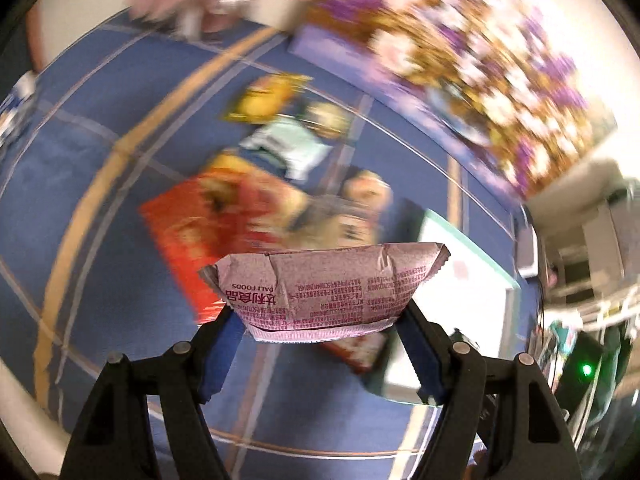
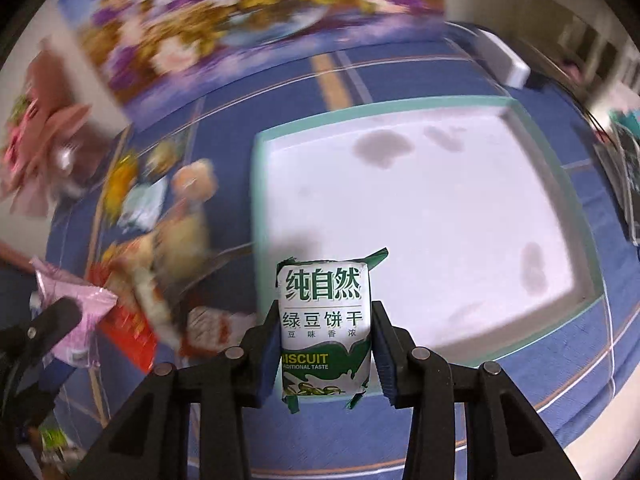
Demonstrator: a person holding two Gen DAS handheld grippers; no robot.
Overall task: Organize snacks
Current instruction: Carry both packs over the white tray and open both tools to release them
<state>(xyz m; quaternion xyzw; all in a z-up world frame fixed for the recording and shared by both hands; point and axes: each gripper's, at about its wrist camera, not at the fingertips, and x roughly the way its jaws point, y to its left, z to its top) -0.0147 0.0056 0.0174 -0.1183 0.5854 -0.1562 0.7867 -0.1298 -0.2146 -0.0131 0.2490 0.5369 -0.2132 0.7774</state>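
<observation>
My left gripper (image 1: 320,320) is shut on a pink snack packet (image 1: 316,288) and holds it above the blue tablecloth. It also shows in the right wrist view (image 2: 76,320) at the left edge. My right gripper (image 2: 326,344) is shut on a green and white biscuit packet (image 2: 324,320), held over the near edge of a white tray with a teal rim (image 2: 258,184). The tray also shows in the left wrist view (image 1: 468,280). A pile of snacks lies left of the tray: a red bag (image 1: 200,232), a pale green packet (image 1: 288,144), a yellow packet (image 1: 268,96).
A floral-patterned box (image 2: 224,24) stands at the back of the table. Pink flowers (image 2: 44,132) are at the far left. A white object (image 2: 508,60) sits behind the tray. The background is blurred by motion.
</observation>
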